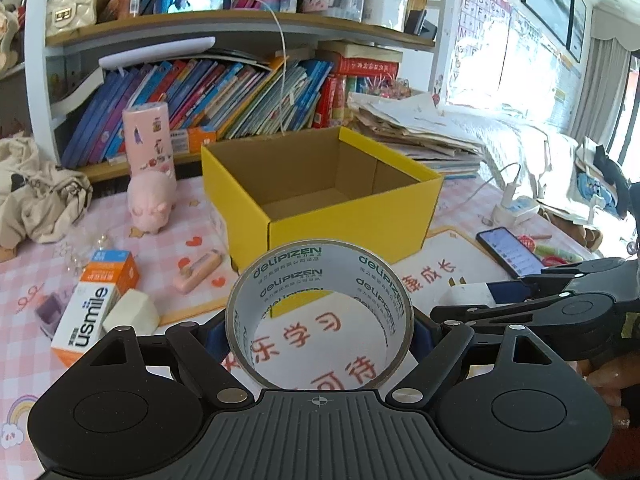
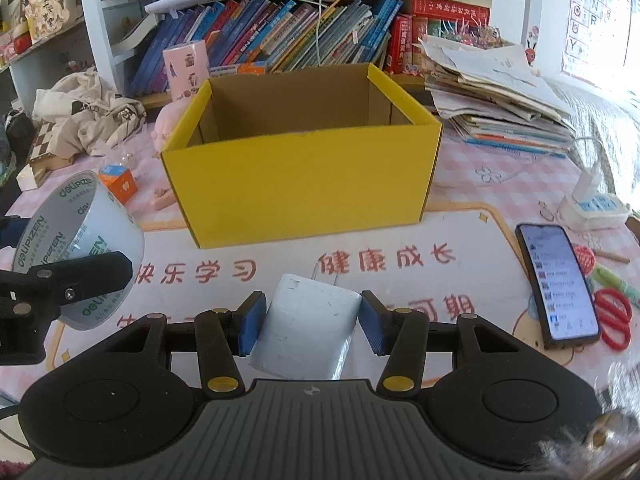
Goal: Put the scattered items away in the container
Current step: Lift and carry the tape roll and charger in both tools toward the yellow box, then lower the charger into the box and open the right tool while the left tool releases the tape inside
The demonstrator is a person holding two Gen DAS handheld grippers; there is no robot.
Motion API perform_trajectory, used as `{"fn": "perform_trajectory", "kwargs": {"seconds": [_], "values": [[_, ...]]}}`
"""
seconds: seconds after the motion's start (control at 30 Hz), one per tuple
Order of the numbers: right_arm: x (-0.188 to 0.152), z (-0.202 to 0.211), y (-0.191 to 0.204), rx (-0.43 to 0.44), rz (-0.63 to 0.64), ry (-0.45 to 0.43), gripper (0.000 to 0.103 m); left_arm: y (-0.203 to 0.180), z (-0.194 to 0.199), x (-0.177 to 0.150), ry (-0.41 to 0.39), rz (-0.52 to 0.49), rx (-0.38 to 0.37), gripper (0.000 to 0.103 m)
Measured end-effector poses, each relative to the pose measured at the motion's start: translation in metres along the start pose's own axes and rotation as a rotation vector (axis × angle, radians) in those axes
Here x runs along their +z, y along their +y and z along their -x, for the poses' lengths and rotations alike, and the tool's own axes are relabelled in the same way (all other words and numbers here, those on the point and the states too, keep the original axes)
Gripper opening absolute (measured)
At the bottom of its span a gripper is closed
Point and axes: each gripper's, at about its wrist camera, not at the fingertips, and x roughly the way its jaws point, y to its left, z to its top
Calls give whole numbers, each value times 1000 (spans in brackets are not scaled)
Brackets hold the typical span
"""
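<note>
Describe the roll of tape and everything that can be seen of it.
The tape roll is a wide ring of clear packing tape on a pale core, with green "deli PIZEN" lettering repeated around the core's inside. It looks partly used and glossy. The left gripper holds it off the desk, jaws pressed on its two sides, its open centre facing the left wrist camera so the mat's red characters show through. It sits short of the yellow box, touching nothing else.

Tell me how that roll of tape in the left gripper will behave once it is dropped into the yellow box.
The tape roll is a round hollow ring, so it will probably roll or wobble if it lands on edge. Its outside looks glossy, so it may slip in the left gripper. The yellow box looks empty and deep enough to contain it.
</note>
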Motion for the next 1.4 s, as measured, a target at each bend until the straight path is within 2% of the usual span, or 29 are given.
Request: {"fn": "perform_trajectory", "kwargs": {"seconds": [0.37, 0.57, 0.9, 1.13, 1.4], "values": [[28, -3, -19, 23, 35, -62, 49, -14, -12, 23, -54, -21, 15, 85], [52, -2, -29, 43, 66, -131, 49, -24, -21, 42, -94, -43, 31, 85], [94, -16, -49, 103, 151, -212, 49, -34, -38, 73, -152, -33, 104, 85], [124, -30, -59, 151, 191, -246, 49, -32, -54, 96, -161, -6, 139, 85], [152, -60, -63, 215, 231, -211, 49, -26, -79, 113, -123, 16, 172, 85]]}}
